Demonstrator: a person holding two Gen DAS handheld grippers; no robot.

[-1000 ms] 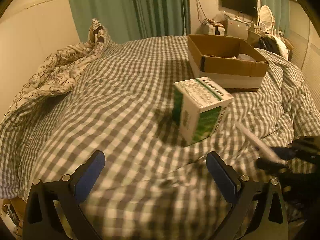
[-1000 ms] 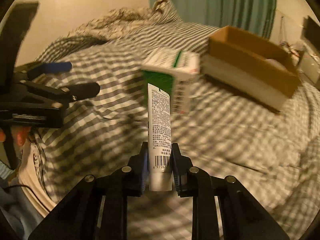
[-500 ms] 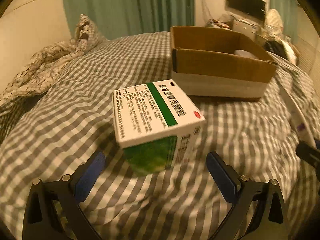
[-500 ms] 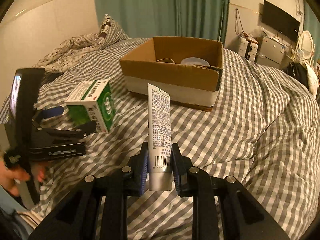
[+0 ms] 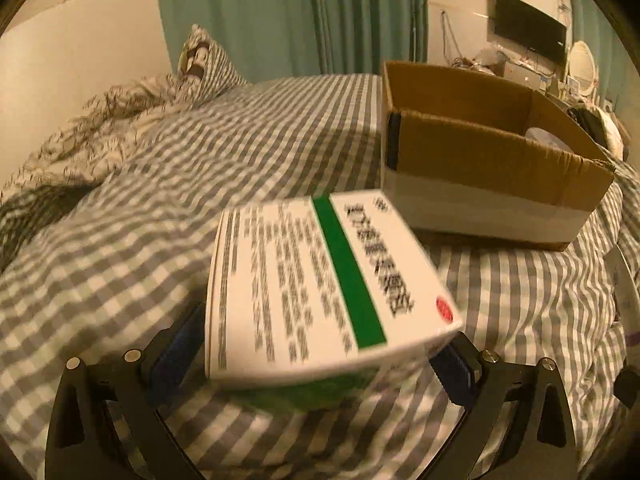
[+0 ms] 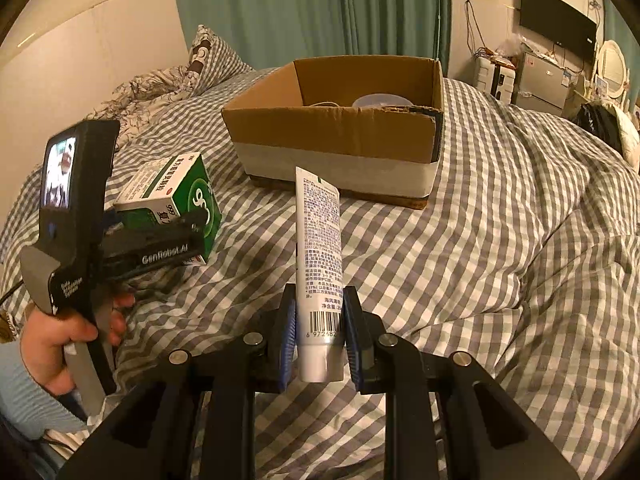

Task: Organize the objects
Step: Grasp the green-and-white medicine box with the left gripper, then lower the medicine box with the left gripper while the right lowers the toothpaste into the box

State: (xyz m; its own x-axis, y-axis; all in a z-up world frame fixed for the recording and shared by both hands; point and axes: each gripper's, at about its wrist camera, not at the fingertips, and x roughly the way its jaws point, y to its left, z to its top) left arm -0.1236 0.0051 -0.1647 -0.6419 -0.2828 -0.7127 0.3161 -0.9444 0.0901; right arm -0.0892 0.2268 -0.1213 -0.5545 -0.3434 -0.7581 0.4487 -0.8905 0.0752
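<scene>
A green and white medicine box lies on the checked bed cover, right between the fingers of my left gripper, whose jaws stand wide on either side of it. It also shows in the right wrist view with the left gripper around it. My right gripper is shut on a white tube and holds it upright above the bed. An open cardboard box stands behind, with a round lid-like object inside; it also shows in the left wrist view.
A crumpled patterned blanket and pillow lie at the far left. Green curtains hang behind the bed. A TV and cluttered shelves stand at the far right. The tube's edge shows at the right rim of the left wrist view.
My left gripper has moved forward so the medicine box now sits between its fingers. My right gripper has held the tube steady, swinging to face the cardboard box.
</scene>
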